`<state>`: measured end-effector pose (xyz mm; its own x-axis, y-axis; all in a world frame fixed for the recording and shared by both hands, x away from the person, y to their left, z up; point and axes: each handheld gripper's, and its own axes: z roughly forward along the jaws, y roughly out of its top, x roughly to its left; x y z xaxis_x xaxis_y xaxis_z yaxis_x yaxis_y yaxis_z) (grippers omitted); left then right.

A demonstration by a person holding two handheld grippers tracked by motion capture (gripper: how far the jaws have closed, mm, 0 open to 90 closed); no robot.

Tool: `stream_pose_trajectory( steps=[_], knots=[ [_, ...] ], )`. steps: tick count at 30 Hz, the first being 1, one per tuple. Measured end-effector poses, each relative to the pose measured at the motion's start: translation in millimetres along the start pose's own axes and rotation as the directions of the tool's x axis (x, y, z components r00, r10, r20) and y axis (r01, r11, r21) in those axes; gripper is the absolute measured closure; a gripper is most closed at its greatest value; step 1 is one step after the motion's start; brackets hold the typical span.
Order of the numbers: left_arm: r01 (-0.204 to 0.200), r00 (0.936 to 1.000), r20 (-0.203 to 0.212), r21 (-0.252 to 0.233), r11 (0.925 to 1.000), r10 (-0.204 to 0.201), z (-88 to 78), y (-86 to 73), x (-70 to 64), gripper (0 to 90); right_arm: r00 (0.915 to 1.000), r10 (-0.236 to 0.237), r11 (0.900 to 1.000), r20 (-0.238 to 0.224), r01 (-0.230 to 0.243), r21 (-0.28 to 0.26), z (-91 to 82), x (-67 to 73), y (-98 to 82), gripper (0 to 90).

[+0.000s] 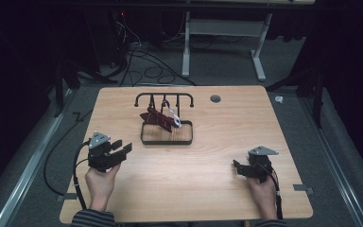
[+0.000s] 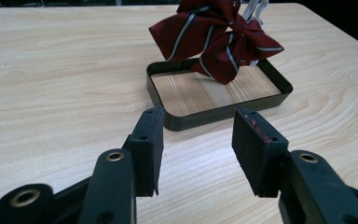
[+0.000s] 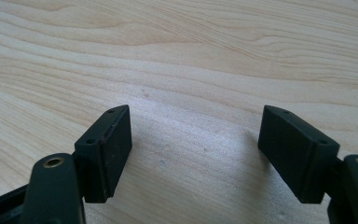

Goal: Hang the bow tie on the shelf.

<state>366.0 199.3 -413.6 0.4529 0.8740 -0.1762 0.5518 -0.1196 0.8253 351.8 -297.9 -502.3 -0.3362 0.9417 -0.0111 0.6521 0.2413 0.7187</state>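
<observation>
From my left gripper (image 1: 123, 147), bare table (image 1: 227, 118) runs toward one o'clock up to the tray (image 1: 166, 140); above it the rack (image 1: 164, 98) and hanging bow (image 1: 157, 118) block passage. My right gripper (image 1: 237, 166) faces open wood at nine o'clock.

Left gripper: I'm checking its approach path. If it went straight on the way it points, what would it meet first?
Probably the near wall of the black tray, dead ahead of the open left gripper; the striped red bow hangs behind it, higher.
</observation>
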Motion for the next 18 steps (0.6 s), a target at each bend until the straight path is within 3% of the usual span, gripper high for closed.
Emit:
stream_pose_trajectory(
  steps=[18],
  knots=[
    [0.021, 0.9998, -0.004, 0.033, 0.9992, -0.021, 7.6, -15.4, 4.5, 53.4, 1.0, 0.0, 1.0, 0.0, 0.0, 0.0, 0.0, 0.0, 0.0, 26.9]
  ],
)
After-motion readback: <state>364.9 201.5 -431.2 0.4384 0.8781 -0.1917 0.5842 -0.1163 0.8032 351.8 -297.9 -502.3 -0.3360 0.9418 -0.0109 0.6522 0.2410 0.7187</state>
